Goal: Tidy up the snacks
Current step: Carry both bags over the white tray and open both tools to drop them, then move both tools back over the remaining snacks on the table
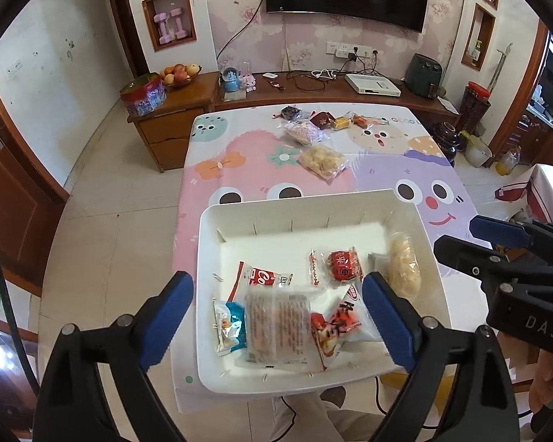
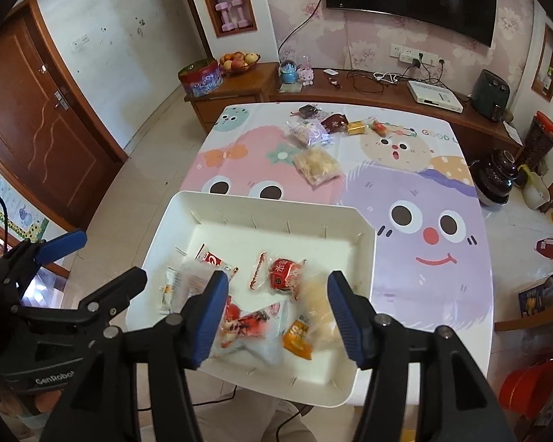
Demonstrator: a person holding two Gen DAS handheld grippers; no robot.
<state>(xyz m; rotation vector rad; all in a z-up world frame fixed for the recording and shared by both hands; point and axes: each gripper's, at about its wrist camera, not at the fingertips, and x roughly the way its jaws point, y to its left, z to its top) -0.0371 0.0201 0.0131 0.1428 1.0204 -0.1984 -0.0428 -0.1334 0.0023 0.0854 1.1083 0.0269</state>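
Left gripper [image 1: 278,311]: jaws spread wide and holding nothing, hanging over the near half of the tray in the lower middle of the left wrist view.
Right gripper [image 2: 278,311]: jaws likewise released and empty, above the near right part of the tray in the lower middle of the right wrist view.
Tray [image 1: 295,200]: white, shallow, at the near end of the desk [image 1: 202,184], its near edge seeming to reach past the desk's edge.
Packed snacks: several packets already lie in the tray, among them a clear flat packet [image 1: 278,326], a red round one [image 1: 344,265] and a pale bag [image 1: 403,270] against the right wall.
Loose snacks: a bag of pale chips [image 2: 316,165] sits mid-desk in the upper middle of the frame; beyond it a lilac bag [image 2: 308,130] and a cluster of small sweets [image 2: 354,125] lie near the far edge.
Progress: judged partly done; the far group is not yet in the tray.
Risk, tray: pressing down on its near side could tip it if it does overhang, spilling what is packed.
Risk, reach: the far snacks are well apart from both grippers; a long stretch could drag the printed cover.
Risk, grip: slick, crinkly wrappers may slip from the jaws, and hard clenching could crush the chips.
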